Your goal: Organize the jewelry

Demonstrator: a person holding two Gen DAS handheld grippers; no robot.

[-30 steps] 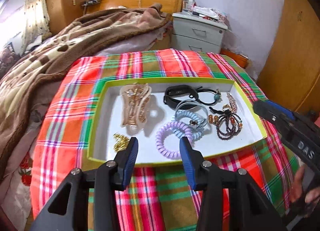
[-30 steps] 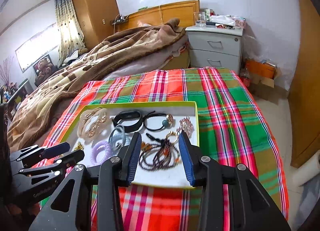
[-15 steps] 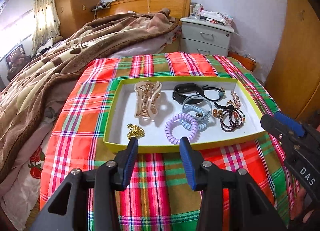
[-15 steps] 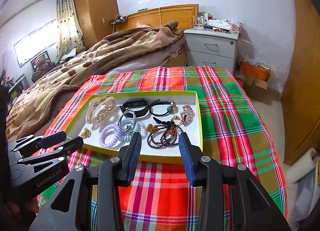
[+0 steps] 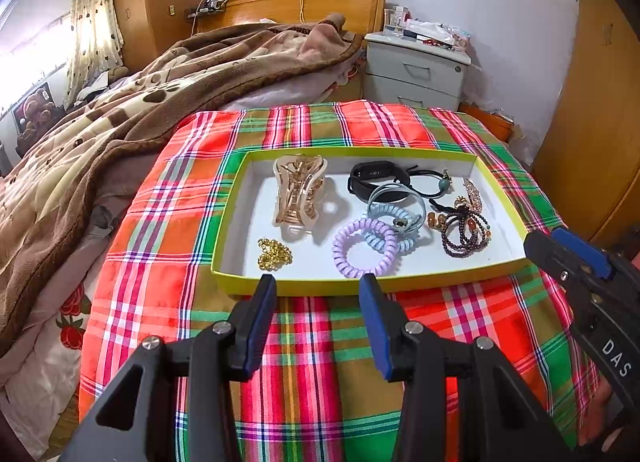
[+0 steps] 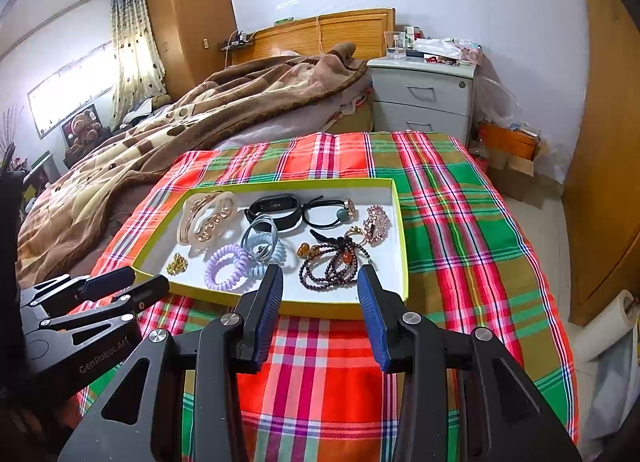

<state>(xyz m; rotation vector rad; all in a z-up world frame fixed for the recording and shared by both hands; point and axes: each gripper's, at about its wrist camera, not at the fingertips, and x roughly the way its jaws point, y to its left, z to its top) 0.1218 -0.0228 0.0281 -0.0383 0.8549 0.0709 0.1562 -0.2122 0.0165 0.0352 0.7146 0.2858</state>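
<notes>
A shallow yellow-green tray (image 5: 400, 284) (image 6: 344, 308) with a white floor lies on a plaid cloth. In it lie a rose-gold hair claw (image 5: 298, 197) (image 6: 208, 221), a gold chain (image 5: 274, 254) (image 6: 177, 263), a purple coil tie (image 5: 366, 248) (image 6: 226, 266), a blue coil tie (image 5: 394, 221) (image 6: 264, 246), a black band (image 5: 376, 177) (image 6: 276, 209), a black cord bracelet (image 5: 430, 183) (image 6: 328, 213), dark bead bracelets (image 5: 464, 229) (image 6: 332, 262) and a rhinestone clip (image 6: 376, 223). My left gripper (image 5: 317, 296) hangs open just before the tray's near rim. My right gripper (image 6: 320, 288) is open too, over the near rim by the beads.
The plaid cloth (image 5: 160, 221) covers a small table beside a bed with a brown blanket (image 5: 120, 109). A grey nightstand (image 5: 416, 69) stands behind, wooden wardrobe doors (image 5: 592, 121) to the right. A paper roll (image 6: 608, 322) lies on the floor at the right.
Both grippers have drawn back from over the tray toward its near rim, so the tray looks smaller and farther. Nothing in the tray has shifted and both jaws stayed open.
</notes>
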